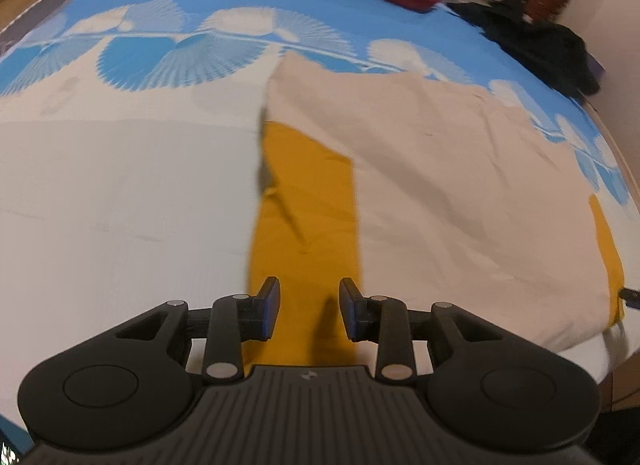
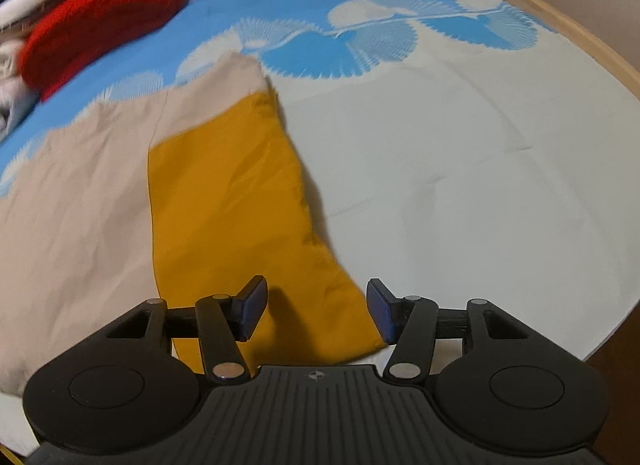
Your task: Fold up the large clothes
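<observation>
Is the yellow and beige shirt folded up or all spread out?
Partly folded: the garment lies flat, a mustard panel over beige cloth, on the bedsheet.

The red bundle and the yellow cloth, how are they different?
The red bundle is puffy and heaped up; the yellow cloth lies flat and smooth. The red bundle sits at the far end of the bed, on the blue part of the bed sheet; the yellow cloth lies close to the right gripper, against a beige cloth. The red bundle looks thick and knitted; the yellow cloth looks thin. Both rest on the bed, and neither is held.
</observation>
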A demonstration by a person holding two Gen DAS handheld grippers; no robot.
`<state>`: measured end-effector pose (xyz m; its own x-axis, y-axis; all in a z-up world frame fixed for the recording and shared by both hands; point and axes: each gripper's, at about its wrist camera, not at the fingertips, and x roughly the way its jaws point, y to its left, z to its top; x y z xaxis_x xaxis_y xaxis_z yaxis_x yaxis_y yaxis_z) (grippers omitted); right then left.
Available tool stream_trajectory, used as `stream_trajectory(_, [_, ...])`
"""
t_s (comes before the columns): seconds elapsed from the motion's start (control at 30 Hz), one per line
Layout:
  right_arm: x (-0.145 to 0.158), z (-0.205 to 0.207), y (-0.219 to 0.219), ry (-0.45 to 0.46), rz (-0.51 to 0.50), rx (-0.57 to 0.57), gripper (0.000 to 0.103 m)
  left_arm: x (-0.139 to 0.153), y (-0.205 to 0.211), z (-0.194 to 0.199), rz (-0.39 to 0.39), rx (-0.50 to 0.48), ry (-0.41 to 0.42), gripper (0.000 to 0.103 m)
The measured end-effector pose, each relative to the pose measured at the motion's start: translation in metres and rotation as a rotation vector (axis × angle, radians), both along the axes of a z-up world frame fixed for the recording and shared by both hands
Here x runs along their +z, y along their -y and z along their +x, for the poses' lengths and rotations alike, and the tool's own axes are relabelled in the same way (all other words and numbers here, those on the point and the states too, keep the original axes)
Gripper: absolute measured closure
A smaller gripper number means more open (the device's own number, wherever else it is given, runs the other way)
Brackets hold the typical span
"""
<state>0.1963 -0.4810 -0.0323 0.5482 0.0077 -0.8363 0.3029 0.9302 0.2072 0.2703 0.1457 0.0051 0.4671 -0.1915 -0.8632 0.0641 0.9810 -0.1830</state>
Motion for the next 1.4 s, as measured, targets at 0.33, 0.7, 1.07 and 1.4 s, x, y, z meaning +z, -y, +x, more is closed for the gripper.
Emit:
stream_trajectory(0.33, [-0.013, 0.010, -0.006, -0.087, -0.026, 0.007, 0.079, -0.016, 0.053, -0.003, 0.035, -0.188, -0.041, 0.059])
stream_trajectory(0.7, [0.004, 0.002, -0.003, 0.005, -0.160, -0.028, 0.101, -0.030, 0.074, -0.001, 0.148, -0.187, -0.066, 0.042])
stream_trajectory(1.07, [0.047, -0.025, -0.019, 0.215, -0.237, -0.008, 0.078, 0.009, 0.092, -0.017, 0.153, -0.177, 0.178, 0.042])
stream_trajectory(1.4, [0.071, -0.051, -0.037, 0.295, -0.248, 0.025, 0.078, 0.062, 0.108, -0.067, 0.244, -0.161, 0.398, 0.042])
